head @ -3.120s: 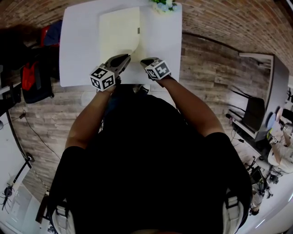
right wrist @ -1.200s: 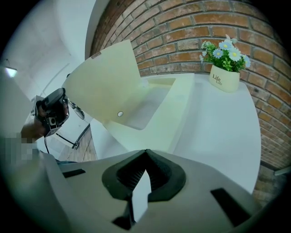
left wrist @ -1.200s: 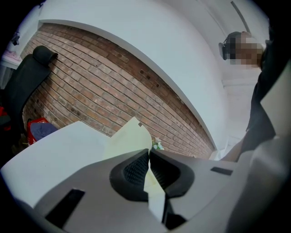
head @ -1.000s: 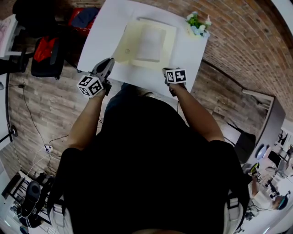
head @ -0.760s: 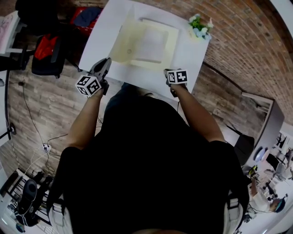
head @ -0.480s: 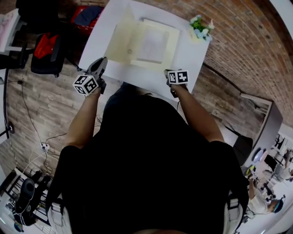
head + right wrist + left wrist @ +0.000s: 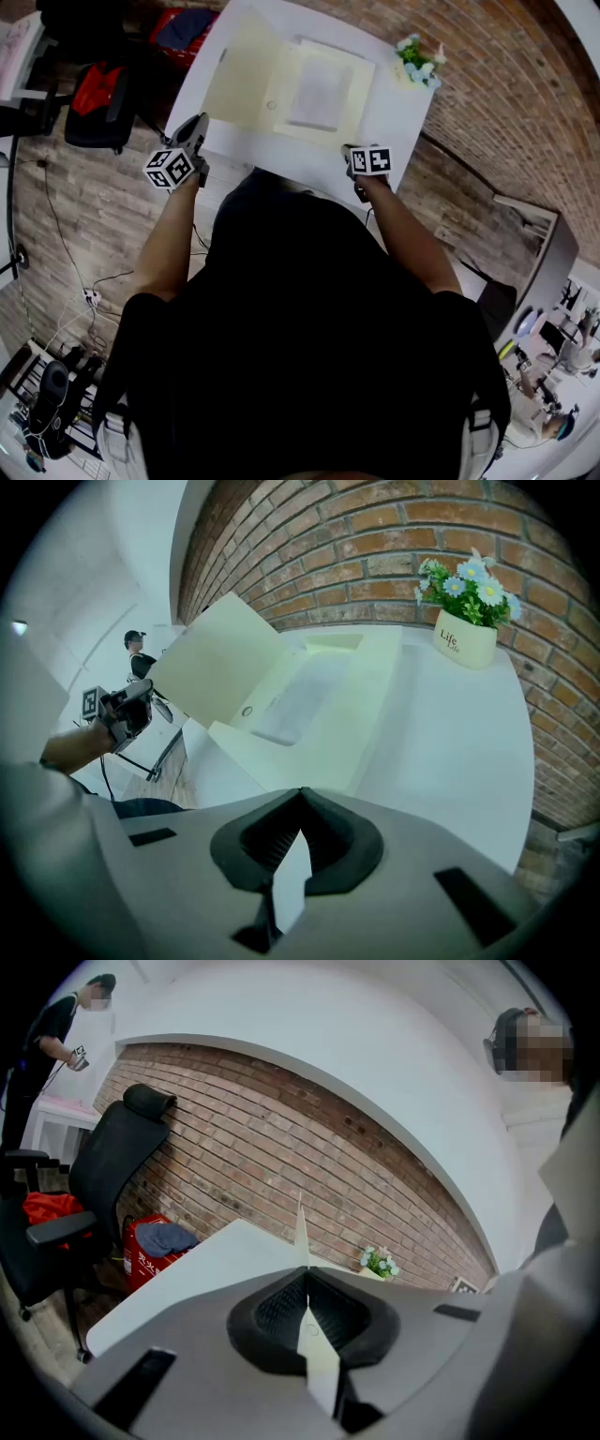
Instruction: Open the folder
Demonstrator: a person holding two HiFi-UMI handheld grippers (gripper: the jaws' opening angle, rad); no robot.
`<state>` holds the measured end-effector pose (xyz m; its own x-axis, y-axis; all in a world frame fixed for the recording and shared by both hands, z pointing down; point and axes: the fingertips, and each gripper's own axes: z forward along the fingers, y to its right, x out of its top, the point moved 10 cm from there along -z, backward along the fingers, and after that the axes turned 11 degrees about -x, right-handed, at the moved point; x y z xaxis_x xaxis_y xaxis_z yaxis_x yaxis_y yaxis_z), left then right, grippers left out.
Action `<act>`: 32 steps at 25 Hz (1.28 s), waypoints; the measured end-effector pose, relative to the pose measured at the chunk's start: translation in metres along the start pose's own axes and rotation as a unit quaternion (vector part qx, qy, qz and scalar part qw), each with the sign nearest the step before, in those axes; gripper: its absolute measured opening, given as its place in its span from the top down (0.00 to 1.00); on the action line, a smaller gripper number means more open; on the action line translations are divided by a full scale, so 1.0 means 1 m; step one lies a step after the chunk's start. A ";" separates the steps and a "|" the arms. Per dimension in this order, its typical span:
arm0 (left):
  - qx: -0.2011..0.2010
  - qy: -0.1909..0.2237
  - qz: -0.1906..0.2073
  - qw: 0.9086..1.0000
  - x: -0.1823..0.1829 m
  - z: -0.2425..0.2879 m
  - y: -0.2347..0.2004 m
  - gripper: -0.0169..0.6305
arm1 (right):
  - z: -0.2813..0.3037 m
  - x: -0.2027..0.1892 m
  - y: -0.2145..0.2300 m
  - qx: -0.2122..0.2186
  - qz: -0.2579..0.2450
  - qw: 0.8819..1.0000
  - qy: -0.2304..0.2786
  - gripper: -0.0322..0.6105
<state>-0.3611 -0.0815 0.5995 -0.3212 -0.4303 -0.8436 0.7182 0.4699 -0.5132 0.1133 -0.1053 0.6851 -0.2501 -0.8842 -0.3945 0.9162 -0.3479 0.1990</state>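
Left gripper (image 7: 305, 1288) and right gripper (image 7: 298, 829) show shut jaws.

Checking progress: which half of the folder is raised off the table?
The cover nearest the left gripper, tilted up; the half bearing the sheet lies flat.

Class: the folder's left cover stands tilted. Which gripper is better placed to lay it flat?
Probably left: the left gripper is beside the raised cover; the right gripper is by the folder's right half.
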 end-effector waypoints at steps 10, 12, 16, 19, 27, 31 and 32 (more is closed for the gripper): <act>0.044 -0.008 -0.009 0.999 -0.002 -0.008 -0.030 0.95 | -0.001 0.000 -0.002 -0.002 0.002 1.000 0.003 0.91; 0.050 -0.010 -0.012 0.999 -0.004 -0.009 -0.035 0.95 | -0.002 0.000 -0.002 -0.004 0.003 1.000 0.004 0.91; 0.059 -0.016 -0.013 0.998 -0.004 -0.010 -0.042 0.95 | -0.001 0.000 -0.003 -0.003 0.005 1.000 0.004 0.91; 0.066 -0.020 -0.016 0.997 -0.008 -0.010 -0.048 0.95 | -0.002 0.000 -0.002 -0.004 0.007 1.000 0.004 0.91; 0.090 -0.034 -0.032 0.995 -0.014 -0.010 -0.066 0.95 | -0.002 0.001 -0.002 -0.001 0.010 1.000 0.003 0.91; 0.108 -0.043 -0.035 0.993 -0.017 -0.013 -0.075 0.95 | -0.003 0.000 -0.002 0.000 0.012 1.000 0.003 0.91; 0.111 -0.046 -0.036 0.992 -0.018 -0.013 -0.076 0.95 | -0.003 0.000 -0.002 0.000 0.012 1.000 0.002 0.91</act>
<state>-0.4183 -0.0998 0.6516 -0.3271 -0.5298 -0.7825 0.8163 0.2588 -0.5164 0.1120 -0.1034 0.6824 -0.2261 -0.8909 -0.3940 0.9222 -0.3261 0.2081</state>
